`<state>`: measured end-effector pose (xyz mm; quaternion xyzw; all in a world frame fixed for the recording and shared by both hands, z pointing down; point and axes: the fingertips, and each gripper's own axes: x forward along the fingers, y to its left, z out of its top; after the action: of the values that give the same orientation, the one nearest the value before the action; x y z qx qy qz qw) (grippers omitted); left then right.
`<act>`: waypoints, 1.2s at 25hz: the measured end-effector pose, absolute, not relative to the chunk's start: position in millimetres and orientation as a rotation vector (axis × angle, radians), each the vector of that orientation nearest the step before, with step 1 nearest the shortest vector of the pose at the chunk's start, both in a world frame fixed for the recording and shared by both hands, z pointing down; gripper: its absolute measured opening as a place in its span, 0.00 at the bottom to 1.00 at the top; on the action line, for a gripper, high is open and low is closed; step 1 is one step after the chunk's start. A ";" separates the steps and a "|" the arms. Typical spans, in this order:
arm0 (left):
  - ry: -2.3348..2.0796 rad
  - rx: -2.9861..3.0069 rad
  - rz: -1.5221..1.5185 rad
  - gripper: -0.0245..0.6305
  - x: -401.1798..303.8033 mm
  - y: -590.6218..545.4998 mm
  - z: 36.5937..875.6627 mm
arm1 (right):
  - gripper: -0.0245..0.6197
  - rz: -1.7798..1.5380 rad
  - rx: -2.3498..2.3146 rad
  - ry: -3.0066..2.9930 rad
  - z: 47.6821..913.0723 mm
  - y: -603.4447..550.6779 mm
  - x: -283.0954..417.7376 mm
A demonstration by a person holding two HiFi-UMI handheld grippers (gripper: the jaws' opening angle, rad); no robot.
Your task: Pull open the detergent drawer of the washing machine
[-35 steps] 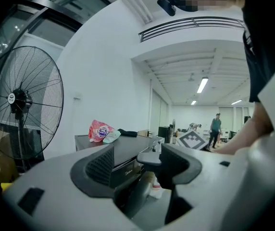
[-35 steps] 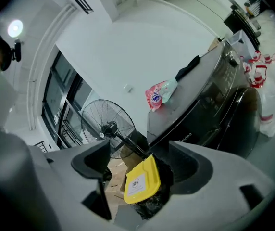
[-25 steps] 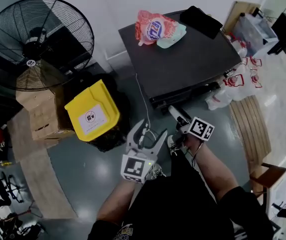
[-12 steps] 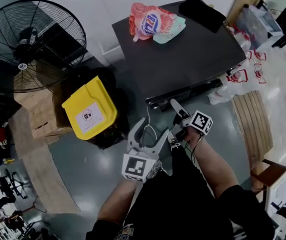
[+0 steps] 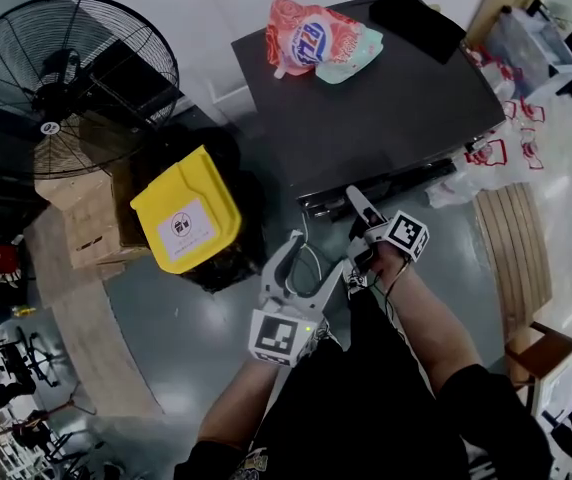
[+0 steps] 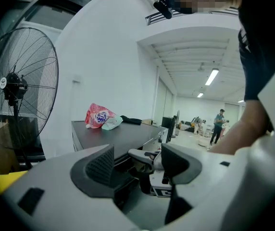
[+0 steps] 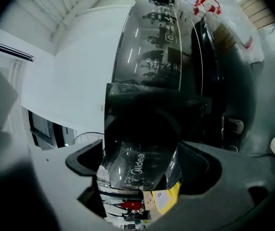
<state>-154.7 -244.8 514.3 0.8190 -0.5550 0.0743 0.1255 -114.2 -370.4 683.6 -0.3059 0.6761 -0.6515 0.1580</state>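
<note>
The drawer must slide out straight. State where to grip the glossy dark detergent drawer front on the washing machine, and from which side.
Grip the glossy dark detergent drawer front across its two side edges, coming straight at the front face of the dark washing machine. It is a flat, forward-facing panel, and the right gripper straddles it, jaws either side.

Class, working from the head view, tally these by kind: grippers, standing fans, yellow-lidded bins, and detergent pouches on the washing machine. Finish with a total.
Grippers: 2, the left gripper and the right gripper
Standing fan: 1
Yellow-lidded bin: 1
Detergent pouch: 1
Total: 5
</note>
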 end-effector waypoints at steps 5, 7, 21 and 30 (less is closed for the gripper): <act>-1.596 2.363 0.228 0.46 -154.2 -242.9 513.0 | 0.78 -1.865 -0.888 1.958 686.7 -371.6 -115.8; -1.596 2.361 0.228 0.46 -154.6 -241.3 513.6 | 0.77 -1.858 -0.894 1.958 686.7 -371.1 -115.1; -1.596 2.390 0.204 0.46 -151.2 -227.6 512.7 | 0.75 -1.836 -0.904 1.939 686.4 -355.6 -107.0; -1.542 2.414 0.170 0.46 -140.5 -206.7 508.1 | 0.75 -1.815 -0.919 1.901 685.0 -326.1 -85.2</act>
<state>-140.5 -206.7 508.1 0.8335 -0.5323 0.0587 0.1356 -85.2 -326.1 685.0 -0.3249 0.6718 -0.6415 0.1777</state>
